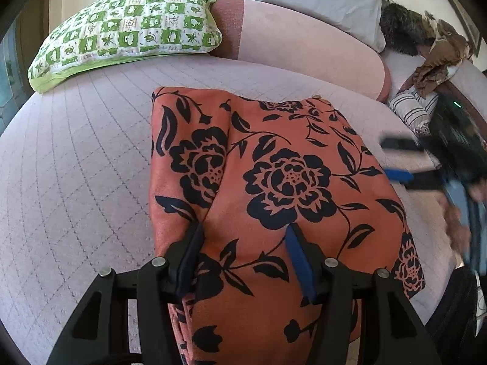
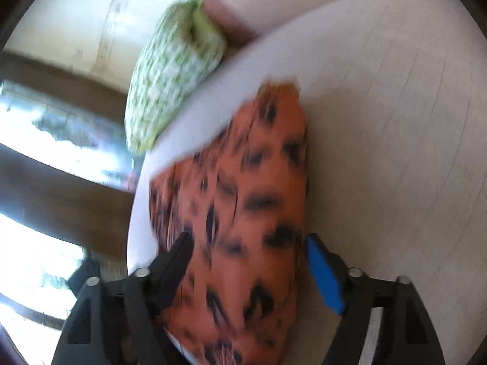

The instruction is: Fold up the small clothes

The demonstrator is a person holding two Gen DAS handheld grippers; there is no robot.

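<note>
My left gripper (image 1: 243, 237) hangs right over the near end of the orange flowered cloth (image 1: 274, 167), jaws spread with fabric running between them, nothing pinched. The cloth lies folded on the quilted bed (image 1: 76, 167), its long axis pointing straight away from me toward the green pillow (image 1: 127, 27). My right gripper (image 2: 248, 243) is blurred, jaws wide across the cloth's right edge. Left looks closer to that near hem, I reckon.
</note>
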